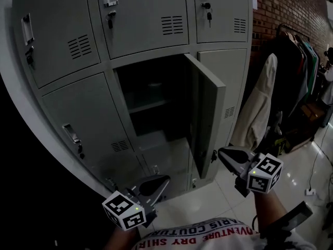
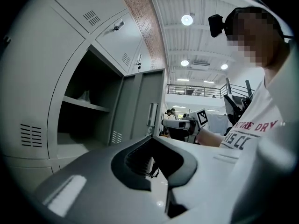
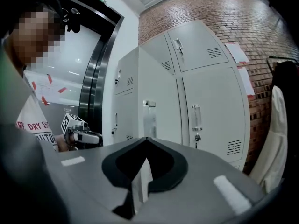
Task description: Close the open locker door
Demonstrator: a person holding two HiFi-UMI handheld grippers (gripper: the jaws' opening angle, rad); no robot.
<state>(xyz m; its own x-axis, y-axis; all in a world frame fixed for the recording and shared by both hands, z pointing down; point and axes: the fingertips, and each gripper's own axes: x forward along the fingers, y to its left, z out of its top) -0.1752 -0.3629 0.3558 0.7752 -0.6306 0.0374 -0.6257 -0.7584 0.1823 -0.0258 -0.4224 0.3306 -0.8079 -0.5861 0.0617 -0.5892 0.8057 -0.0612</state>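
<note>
White shirt with red lettering [image 1: 208,234] at bottom edge, nearest. Left gripper [image 1: 164,179] low, in front of bottom lockers; jaws pressed together, nothing between them, tips meeting in own view [image 2: 152,137]. Grey metal locker bank [image 1: 67,103] ahead; middle compartment open and dark, one shelf [image 1: 148,105] inside. Grey metal locker door [image 1: 207,119] swung out toward person, hinged at right. Right gripper [image 1: 221,151] just beside door's lower outer face, contact unclear; jaws closed, empty [image 3: 146,139]. Beige garment [image 1: 257,103] hangs far right.
</note>
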